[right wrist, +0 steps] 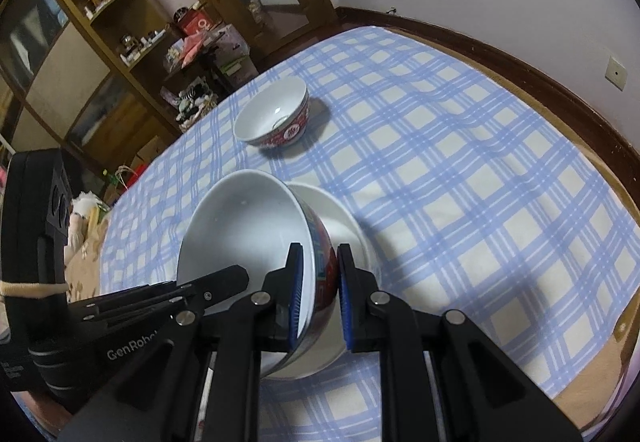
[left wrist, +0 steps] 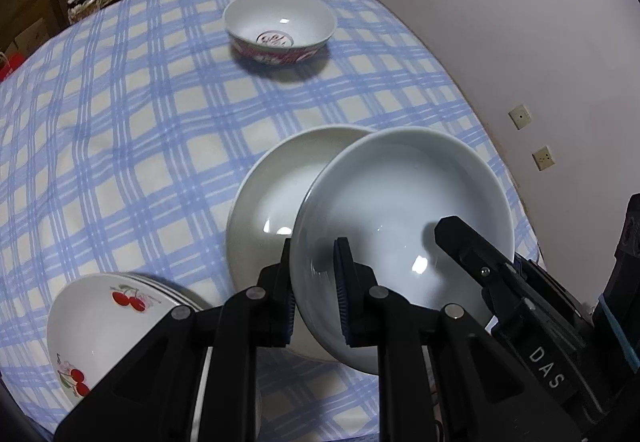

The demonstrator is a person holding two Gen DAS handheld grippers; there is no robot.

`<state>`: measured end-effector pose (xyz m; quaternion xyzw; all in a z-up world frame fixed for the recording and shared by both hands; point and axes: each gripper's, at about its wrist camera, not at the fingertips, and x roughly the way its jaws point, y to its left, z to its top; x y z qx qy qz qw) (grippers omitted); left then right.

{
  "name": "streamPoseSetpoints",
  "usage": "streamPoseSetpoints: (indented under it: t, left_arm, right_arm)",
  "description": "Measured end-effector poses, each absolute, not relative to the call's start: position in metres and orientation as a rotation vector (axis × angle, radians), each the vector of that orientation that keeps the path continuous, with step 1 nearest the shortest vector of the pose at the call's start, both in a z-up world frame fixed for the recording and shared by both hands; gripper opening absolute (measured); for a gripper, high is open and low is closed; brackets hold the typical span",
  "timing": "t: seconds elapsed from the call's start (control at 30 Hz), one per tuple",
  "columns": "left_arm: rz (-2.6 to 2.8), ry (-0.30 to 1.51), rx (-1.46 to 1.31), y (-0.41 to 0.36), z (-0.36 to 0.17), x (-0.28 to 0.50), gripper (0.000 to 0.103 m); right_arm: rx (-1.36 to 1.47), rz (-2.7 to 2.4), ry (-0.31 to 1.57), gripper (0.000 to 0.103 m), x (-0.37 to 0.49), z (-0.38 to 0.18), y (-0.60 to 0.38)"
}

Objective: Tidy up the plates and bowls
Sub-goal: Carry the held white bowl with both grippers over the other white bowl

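- My left gripper (left wrist: 316, 282) is clenched on the near rim of the big bowl (left wrist: 400, 209), one pad inside the wall and one outside.
- My right gripper (right wrist: 320, 282) is clamped on the opposite rim of that same bowl, so I carry it two-handed. From the right wrist view its outside shows a red pattern, and it hangs tilted.
- The bowl sits over the edge of a plain white plate (left wrist: 272, 193) that lies flat on the checked tablecloth (left wrist: 120, 121). I cannot tell whether the bowl's foot touches the plate or clears it.
- Near my left gripper stands a stack of cherry-print bowls (left wrist: 100, 318) with several rims showing. I count that group as done.
- Well apart, toward the far edge of the cloth, a smaller red-patterned bowl (left wrist: 280, 17) stands upright and alone.
- My reading: the job is roughly midway. One stack is made, one bowl is in the air, and the white plate and the far bowl are not yet grouped.
- What is left, as I judge it: set this bowl down with its match or on the plate, then let go with both grippers.
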<state>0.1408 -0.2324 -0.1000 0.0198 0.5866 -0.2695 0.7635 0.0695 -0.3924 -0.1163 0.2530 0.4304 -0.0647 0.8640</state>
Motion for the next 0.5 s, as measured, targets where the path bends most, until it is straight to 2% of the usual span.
streamPoseSetpoints:
  t: [0.5]
  left_arm:
    - [-0.563,1.294,0.073,-0.232,-0.117,0.140,0.018]
  right_arm:
    - [0.503,-0.139,0.949,0.018,0.073,-0.130,-0.385]
